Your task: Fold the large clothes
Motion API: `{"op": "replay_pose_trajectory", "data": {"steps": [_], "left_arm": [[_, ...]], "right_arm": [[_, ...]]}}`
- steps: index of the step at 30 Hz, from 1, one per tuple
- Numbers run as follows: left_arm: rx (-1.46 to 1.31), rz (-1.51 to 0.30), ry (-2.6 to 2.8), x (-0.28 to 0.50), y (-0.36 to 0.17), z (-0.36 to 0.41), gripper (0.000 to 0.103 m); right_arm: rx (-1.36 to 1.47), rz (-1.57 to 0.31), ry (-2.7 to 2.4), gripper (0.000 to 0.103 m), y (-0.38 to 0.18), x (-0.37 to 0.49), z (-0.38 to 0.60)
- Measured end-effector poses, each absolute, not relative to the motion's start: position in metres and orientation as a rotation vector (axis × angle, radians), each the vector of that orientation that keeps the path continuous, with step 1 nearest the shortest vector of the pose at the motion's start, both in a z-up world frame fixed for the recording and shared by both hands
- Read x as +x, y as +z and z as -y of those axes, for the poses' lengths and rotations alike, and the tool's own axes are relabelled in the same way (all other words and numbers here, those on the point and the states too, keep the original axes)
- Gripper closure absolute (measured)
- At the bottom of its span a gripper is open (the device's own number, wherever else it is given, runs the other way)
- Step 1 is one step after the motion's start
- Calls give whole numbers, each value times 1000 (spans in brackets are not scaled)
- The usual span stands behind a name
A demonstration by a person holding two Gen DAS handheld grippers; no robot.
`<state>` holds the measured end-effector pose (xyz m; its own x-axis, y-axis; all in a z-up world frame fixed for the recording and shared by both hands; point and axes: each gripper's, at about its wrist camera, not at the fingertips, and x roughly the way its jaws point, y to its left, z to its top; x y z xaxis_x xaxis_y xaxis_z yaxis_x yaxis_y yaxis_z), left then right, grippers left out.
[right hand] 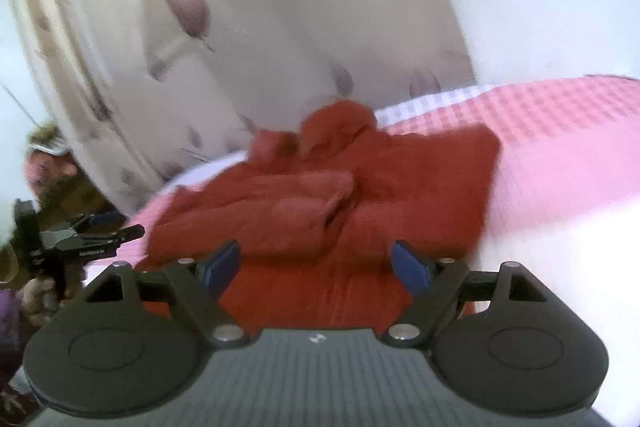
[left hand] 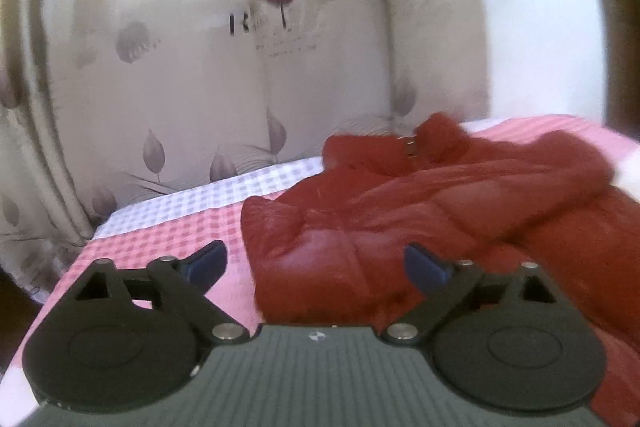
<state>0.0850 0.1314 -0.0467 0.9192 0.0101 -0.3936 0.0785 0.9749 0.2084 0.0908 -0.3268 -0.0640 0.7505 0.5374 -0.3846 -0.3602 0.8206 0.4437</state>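
A red padded jacket (left hand: 400, 211) lies rumpled on a bed covered by a pink and white checked sheet (left hand: 168, 235). Its collar (left hand: 436, 135) points toward the curtain. My left gripper (left hand: 316, 265) is open just above the jacket's near edge, with nothing between its blue pads (left hand: 426, 267). In the right wrist view the jacket (right hand: 320, 195) shows a sleeve folded across its middle. My right gripper (right hand: 317, 265) also stands open over the near part of the cloth and grips nothing. The left gripper (right hand: 128, 227) appears at the far left of that view.
A cream curtain (left hand: 192, 67) with purple leaf prints hangs close behind the bed. A white wall (right hand: 540, 7) lies to the right. The bed's edge (left hand: 92, 243) drops off at the left. A hand (right hand: 36, 295) holds the other tool at far left.
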Motion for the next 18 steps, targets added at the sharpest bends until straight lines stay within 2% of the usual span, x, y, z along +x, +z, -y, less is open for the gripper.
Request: {"op": "replay_pose_trajectory", "data": {"steps": [1,2,8,11,18], "left_arm": [[209,-402,-35,69,-45,-133,0],[178,-397,-35,53,-44,-137,0],[-47,-493,-40,-17,-63,-163,0],[-123,-548,-88,-38,-78,-172,9],[-246,-644,-169,-57,-119,-177,5]], "right_arm": [[353,-521,485,9,-69,66,334],[353,-515,464,8,-73,46,341],[558,-583,414,8,-109,-35,359],[626,-584,447,7,-119,-47,354],[664,-595,533,7,-137,-35,332]]}}
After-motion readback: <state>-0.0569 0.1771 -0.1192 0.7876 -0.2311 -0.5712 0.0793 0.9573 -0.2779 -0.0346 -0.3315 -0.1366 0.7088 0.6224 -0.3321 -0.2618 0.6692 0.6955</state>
